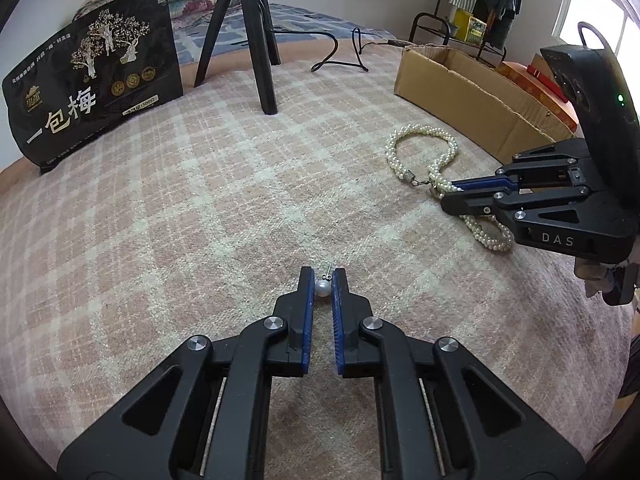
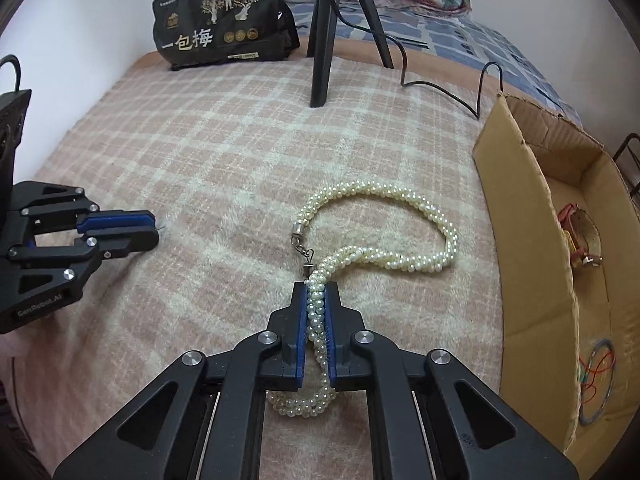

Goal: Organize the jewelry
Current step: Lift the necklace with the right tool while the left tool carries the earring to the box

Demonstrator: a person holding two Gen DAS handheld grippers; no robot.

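Observation:
A pearl earring point(image 1: 322, 287) with a thin metal post lies on the pink checked blanket point(image 1: 200, 208), and my left gripper point(image 1: 322, 280) is shut on it, blue pads against the pearl. To the right, a twisted multi-strand pearl necklace point(image 2: 404, 220) with a metal clasp rests on the blanket. My right gripper point(image 2: 317, 292) is shut on the necklace just behind the clasp, with the strands pinched between its pads. In the left wrist view the same necklace point(image 1: 400, 148) and right gripper point(image 1: 450, 194) appear at the right. The left gripper point(image 2: 154, 228) shows at the left of the right wrist view.
An open cardboard box point(image 2: 532, 240) at the right edge holds bangles and other jewelry. A black tripod point(image 2: 324, 40) with a trailing cable stands at the back, beside a black snack bag point(image 2: 224, 20). Folded quilts lie behind; a clothes rack point(image 1: 480, 0) stands far right.

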